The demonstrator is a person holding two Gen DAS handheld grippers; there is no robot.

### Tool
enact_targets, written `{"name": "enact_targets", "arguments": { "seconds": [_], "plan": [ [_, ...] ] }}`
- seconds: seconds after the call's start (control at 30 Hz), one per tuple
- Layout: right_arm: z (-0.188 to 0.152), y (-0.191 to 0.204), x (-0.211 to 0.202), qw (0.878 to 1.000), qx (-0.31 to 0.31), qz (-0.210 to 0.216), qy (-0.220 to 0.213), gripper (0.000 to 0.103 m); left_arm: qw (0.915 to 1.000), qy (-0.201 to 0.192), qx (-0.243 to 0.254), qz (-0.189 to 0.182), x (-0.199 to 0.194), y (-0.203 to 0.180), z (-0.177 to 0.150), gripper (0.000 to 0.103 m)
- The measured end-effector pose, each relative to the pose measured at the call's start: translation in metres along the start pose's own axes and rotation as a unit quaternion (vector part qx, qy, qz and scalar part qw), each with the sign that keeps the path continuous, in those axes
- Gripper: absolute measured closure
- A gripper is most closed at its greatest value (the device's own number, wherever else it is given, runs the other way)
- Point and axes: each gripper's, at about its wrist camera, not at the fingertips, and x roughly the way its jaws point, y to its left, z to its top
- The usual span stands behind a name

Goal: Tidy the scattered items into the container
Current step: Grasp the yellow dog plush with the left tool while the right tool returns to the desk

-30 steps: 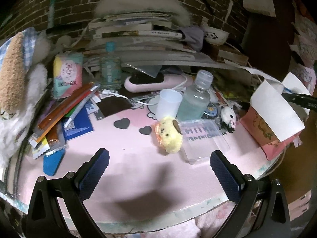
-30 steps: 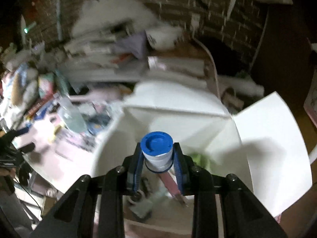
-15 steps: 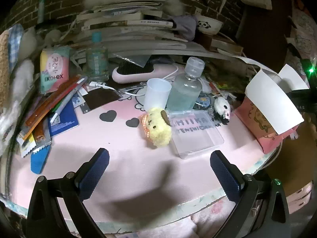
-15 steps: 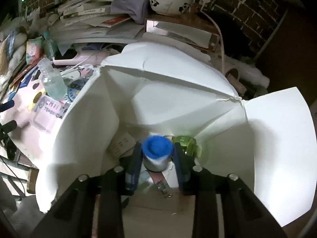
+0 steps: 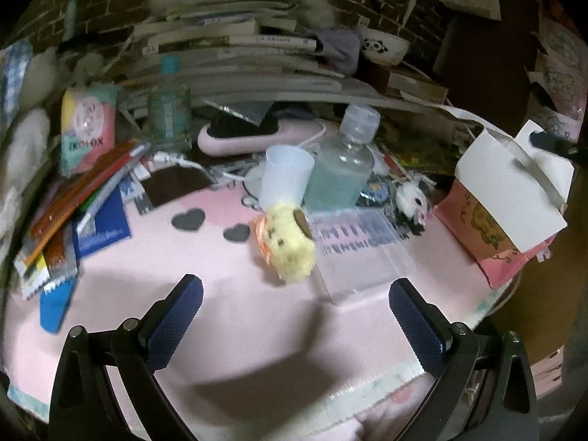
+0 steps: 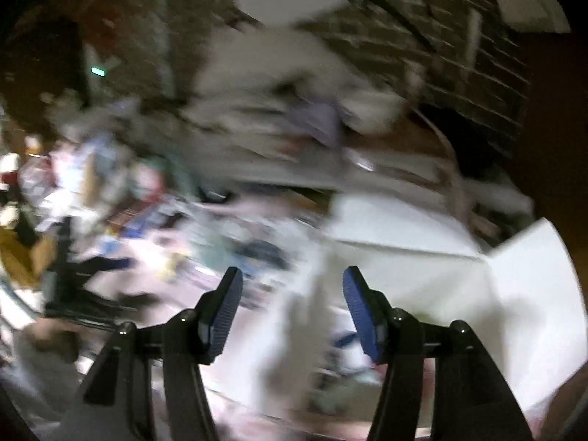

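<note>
Both grippers sitting empty, jaws apart: left gripper (image 5: 296, 310), right gripper (image 6: 292, 303). Plush (image 5: 284, 244), bottle (image 5: 340, 174), cup (image 5: 284, 178) etc waiting on worktop (image 5: 228, 305); box (image 5: 511, 191) partly filled

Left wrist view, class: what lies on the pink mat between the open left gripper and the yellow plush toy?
Nothing. In the left wrist view, only bare pink mat with a shadow lies between the left gripper and the yellow plush toy.
</note>
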Motion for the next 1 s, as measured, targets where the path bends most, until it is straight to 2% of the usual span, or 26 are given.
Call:
{"name": "enact_targets", "arguments": {
  "seconds": [0.13, 0.27, 0.5, 0.53, 0.7, 0.77, 0.9, 1.0],
  "plan": [
    [-0.009, 0.05, 0.006, 0.996, -0.017, 0.083, -0.01, 0.05, 1.0, -0.002, -0.003, 0.008, 0.003, 0.007, 0.006, 0.017],
    [-0.029, 0.087, 0.032, 0.991, -0.028, 0.129, 0.021, 0.05, 1.0, 0.001, -0.007, 0.002, 0.008, 0.011, 0.01, 0.027],
    [-0.068, 0.098, 0.075, 0.99, -0.012, 0.123, 0.068, 0.05, 0.9999, 0.015, -0.004, 0.008, 0.023, 0.012, 0.013, 0.04],
    [-0.072, 0.096, 0.08, 0.99, -0.007, 0.119, 0.072, 0.05, 0.9998, 0.016, -0.002, 0.009, 0.025, 0.011, 0.014, 0.045],
    [-0.089, 0.091, 0.096, 0.99, 0.012, 0.11, 0.092, 0.05, 0.9996, 0.021, 0.007, 0.016, 0.034, 0.01, 0.02, 0.049],
    [-0.094, 0.089, 0.103, 0.988, 0.022, 0.112, 0.102, 0.05, 0.9995, 0.024, 0.009, 0.019, 0.038, 0.01, 0.023, 0.055],
    [-0.102, 0.085, 0.112, 0.988, 0.035, 0.106, 0.111, 0.05, 0.9994, 0.031, 0.008, 0.016, 0.046, 0.01, 0.025, 0.055],
    [-0.105, 0.083, 0.116, 0.987, 0.04, 0.101, 0.115, 0.05, 0.9994, 0.031, 0.009, 0.015, 0.05, 0.01, 0.026, 0.061]
  ]
}}
